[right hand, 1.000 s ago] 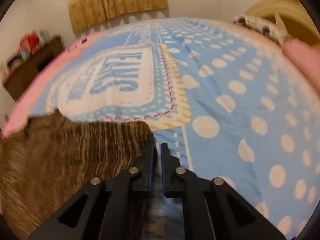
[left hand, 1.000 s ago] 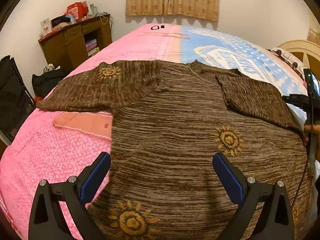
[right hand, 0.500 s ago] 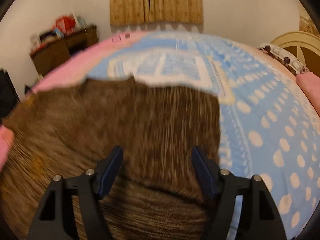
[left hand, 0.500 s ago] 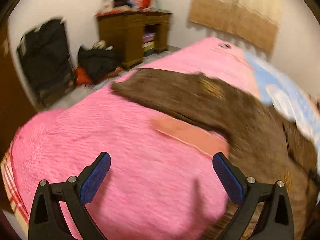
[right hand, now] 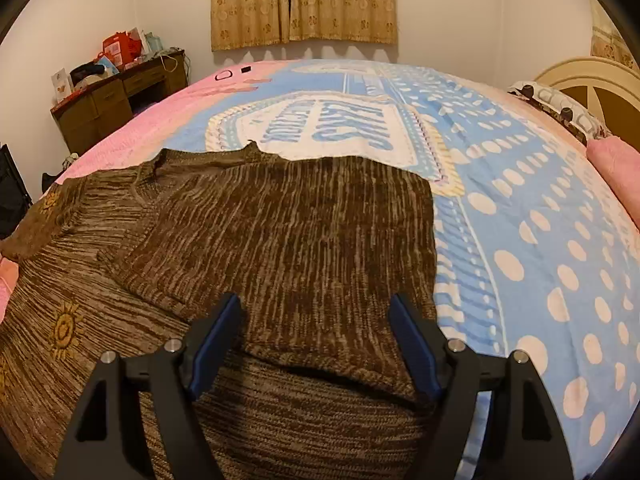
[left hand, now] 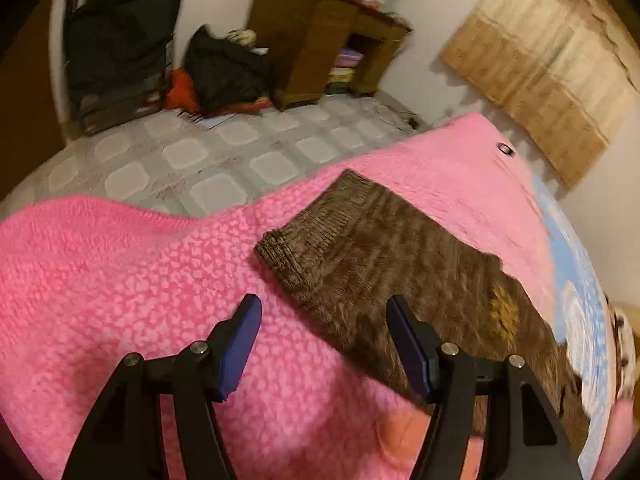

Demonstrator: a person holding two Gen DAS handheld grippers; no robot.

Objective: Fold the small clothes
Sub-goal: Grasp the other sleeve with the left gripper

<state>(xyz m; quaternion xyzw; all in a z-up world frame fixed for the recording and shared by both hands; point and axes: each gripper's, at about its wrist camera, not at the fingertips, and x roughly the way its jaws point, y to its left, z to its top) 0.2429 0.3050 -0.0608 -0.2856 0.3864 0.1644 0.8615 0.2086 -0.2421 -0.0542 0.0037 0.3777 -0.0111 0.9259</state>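
Now the right sleeve (right hand: 288,248) lies folded in over the sweater (right hand: 100,352) body, a flat panel with its cuff end near the right gripper (right hand: 316,344), where a second ago that gripper was pinched shut at the sleeve's edge out over the blue bedspread; its jaws stand wide apart and hold nothing, hanging just above the folded layer. The left gripper (left hand: 324,344) has swung from over the sweater's body to the other sleeve (left hand: 360,248), and its jaws, narrower than a moment back but well apart and empty, straddle the near edge of that sleeve close to the ribbed cuff (left hand: 296,236). To my eye, one sleeve fold is done and the left one comes next, so the task is perhaps a third through. The sweater lies flat on the bed (left hand: 120,280), collar toward the curtain (right hand: 304,0) wall and hem toward the person, its long axis running away from the right camera. The left sleeve still reaches straight out to the side, crossways to that axis, its cuff pointing at the bed's edge and the tiled floor (left hand: 192,160) beyond, with the wooden desk (left hand: 320,40) farther off
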